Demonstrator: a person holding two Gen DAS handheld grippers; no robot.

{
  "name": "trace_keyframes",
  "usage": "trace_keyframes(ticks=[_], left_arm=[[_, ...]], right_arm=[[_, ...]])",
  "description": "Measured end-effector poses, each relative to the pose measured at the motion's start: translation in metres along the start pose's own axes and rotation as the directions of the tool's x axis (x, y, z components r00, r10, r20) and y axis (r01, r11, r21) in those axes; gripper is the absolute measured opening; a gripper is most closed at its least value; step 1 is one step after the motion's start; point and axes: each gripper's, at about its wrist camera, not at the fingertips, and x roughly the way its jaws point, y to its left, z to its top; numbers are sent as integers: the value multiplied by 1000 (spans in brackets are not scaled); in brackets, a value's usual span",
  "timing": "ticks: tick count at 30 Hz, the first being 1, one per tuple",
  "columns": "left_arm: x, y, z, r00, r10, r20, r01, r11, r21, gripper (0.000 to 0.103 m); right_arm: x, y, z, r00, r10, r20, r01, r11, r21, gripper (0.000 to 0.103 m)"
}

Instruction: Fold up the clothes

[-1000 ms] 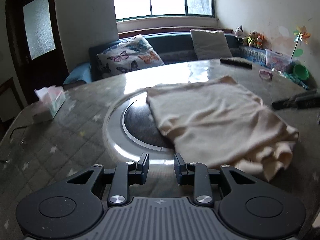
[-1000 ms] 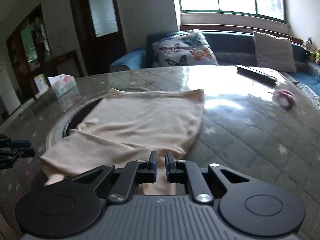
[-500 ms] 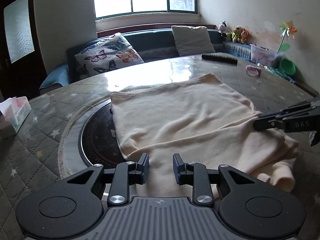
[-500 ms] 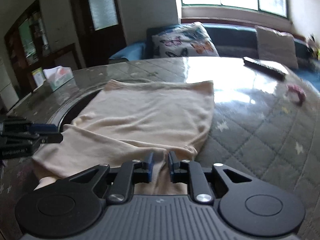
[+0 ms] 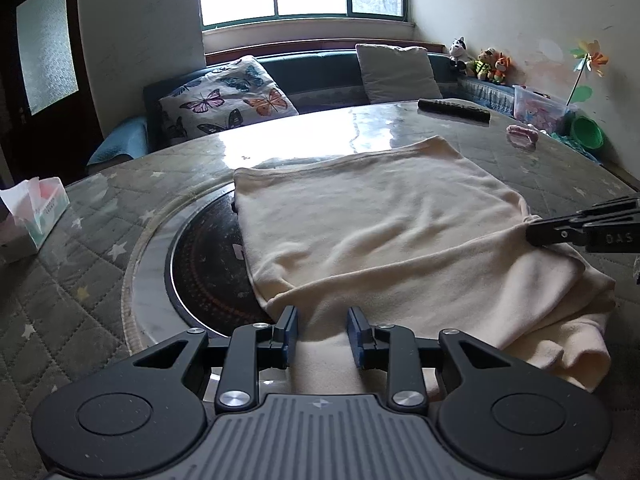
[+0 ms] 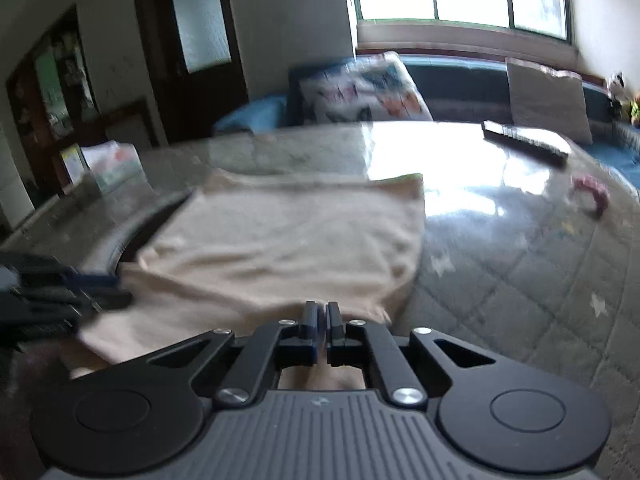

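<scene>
Two grippers work at one cream garment [image 5: 380, 232], which lies partly folded across the middle of the left wrist frame on a quilted, glass-topped table [image 5: 80, 288], its left edge draped over a dark round inset [image 5: 204, 264] ringed in pale stone. At the bottom centre of that frame the left gripper [image 5: 322, 332] hangs over the near hem with its jaws apart; cloth lies between and beneath them, and the pads do not press on it. From the right edge of the same frame the right gripper [image 5: 534, 234] reaches in to the garment's right side, where the fabric puckers at its tip. In the blurred right wrist view that gripper [image 6: 321, 322] has its jaws drawn together at the bottom centre, over the garment's near edge; whether a fold is pinched there I cannot tell for certain. Upper right of the left wrist frame, a black remote [image 5: 454, 110] and a pink object [image 5: 521, 136] rest on the table. A tissue box [image 5: 34, 216] stands at the left edge.
</scene>
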Motion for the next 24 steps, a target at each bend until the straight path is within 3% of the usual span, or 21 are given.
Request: trace_keyframes(ticks=[7, 12, 17, 24], left_arm=[[-2, -10, 12, 999, -35, 33, 35, 999, 15, 31], [14, -16, 15, 999, -50, 14, 50, 998, 28, 31], [19, -9, 15, 1000, -31, 6, 31, 999, 14, 30], [-4, -28, 8, 995, -82, 48, 78, 994, 77, 30]], right_arm=[[-18, 8, 8, 998, 24, 63, -20, 998, -56, 9], [2, 30, 9, 992, 122, 18, -118, 983, -142, 9], [18, 28, 11, 993, 121, -17, -122, 983, -134, 9], [-8, 30, 1, 991, 134, -19, -135, 977, -168, 9]])
